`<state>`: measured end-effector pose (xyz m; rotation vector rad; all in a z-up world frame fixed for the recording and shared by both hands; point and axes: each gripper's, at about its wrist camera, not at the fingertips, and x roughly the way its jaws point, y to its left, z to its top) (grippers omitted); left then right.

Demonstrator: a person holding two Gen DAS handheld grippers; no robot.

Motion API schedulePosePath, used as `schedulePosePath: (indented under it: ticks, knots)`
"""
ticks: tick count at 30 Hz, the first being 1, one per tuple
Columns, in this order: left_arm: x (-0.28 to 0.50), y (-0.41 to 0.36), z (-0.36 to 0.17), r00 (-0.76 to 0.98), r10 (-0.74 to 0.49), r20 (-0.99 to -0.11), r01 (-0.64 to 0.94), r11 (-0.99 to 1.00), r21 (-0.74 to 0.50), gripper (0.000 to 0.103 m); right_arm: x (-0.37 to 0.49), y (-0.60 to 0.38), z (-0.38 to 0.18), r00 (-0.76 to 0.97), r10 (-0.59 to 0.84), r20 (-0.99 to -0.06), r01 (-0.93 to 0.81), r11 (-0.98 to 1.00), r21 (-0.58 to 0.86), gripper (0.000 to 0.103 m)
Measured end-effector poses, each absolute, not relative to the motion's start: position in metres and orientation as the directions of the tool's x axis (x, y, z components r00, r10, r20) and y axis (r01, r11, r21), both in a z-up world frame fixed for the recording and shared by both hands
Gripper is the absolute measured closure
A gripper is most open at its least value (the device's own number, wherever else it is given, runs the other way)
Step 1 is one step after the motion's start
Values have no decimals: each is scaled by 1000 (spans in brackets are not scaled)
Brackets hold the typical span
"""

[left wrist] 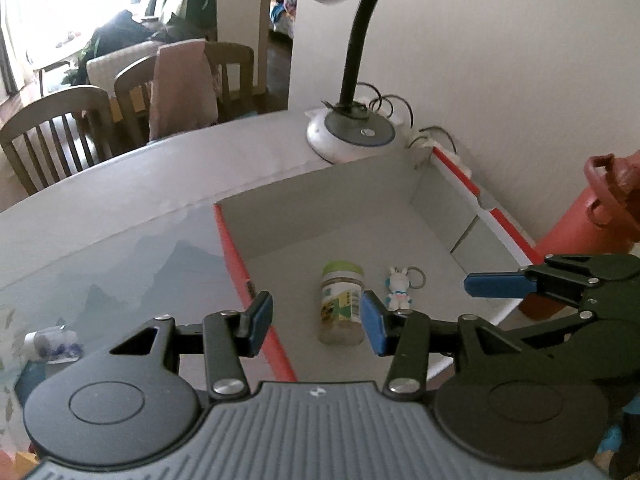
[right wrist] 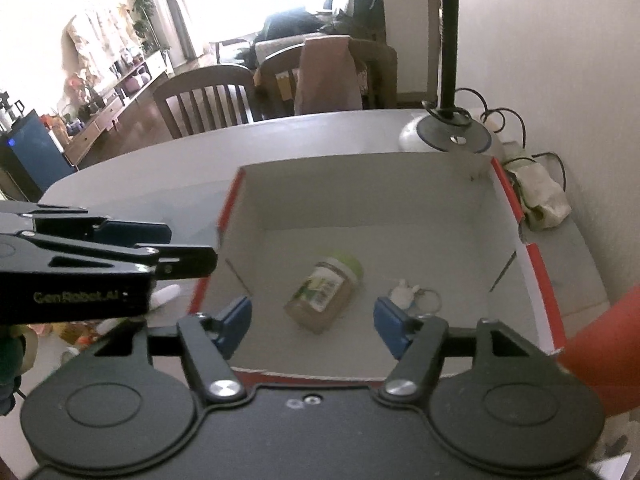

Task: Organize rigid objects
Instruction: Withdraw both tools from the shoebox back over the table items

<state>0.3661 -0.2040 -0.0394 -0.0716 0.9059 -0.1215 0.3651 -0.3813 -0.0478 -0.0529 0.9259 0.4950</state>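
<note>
Inside red-edged white cardboard box (right wrist: 532, 264): clear green-lidded plastic jar (right wrist: 324, 294) on its side, small white rabbit keychain (right wrist: 404, 294) just right. Left gripper (left wrist: 316, 322) and right gripper (right wrist: 312, 322) above, jaws apart, empty.

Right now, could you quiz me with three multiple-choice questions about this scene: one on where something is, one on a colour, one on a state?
1. Where is the jar?
A. in the box
B. beside the lamp
C. on a chair

2. What colour is the jar's lid?
A. red
B. green
C. black

3. How is the jar placed?
A. upright
B. held in tongs
C. lying on its side

Answers: 1 A, the box walls surround it, with a toy keyring beside it. 2 B, the cap at its far end is pale green. 3 C, it lies flat on the box floor, and both tongs are empty above it.
</note>
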Motion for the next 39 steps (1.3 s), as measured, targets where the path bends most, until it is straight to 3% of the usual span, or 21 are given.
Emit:
schedulePosePath:
  ticks: [6,9,17,25,33,35,39]
  knots:
    - [331,-181,-24,649,-143,-747,72,989,-127,56,337,-363,-34,522,408,-749,-445,879,169,27]
    - [315,-171,-18,664,-145,-734,78,989,-125,44,321,-351,-28,532,416,-738,-451,876,169,26]
    - [265,-135,-6,687,-156,-710,86,987,-134,44,283,-314,-21,545,440,-714,-466,867,178,19]
    - [222,-97,-1,708,-160,-687,80,986,-146,36,250,-275,-23,558,456,-693,-468,863,191,11]
    - [187,-57,-6,719,-148,-680,63,987,-147,30,216,-237,-27,567,476,-672,-491,851,189,6]
    - [178,-45,-8,725,-141,-674,53,987,-150,23,211,-229,-30,567,478,-671,-494,849,188,6]
    - [163,-17,-14,733,-126,-669,27,987,-156,23,201,-213,-37,559,480,-676,-497,847,191,6]
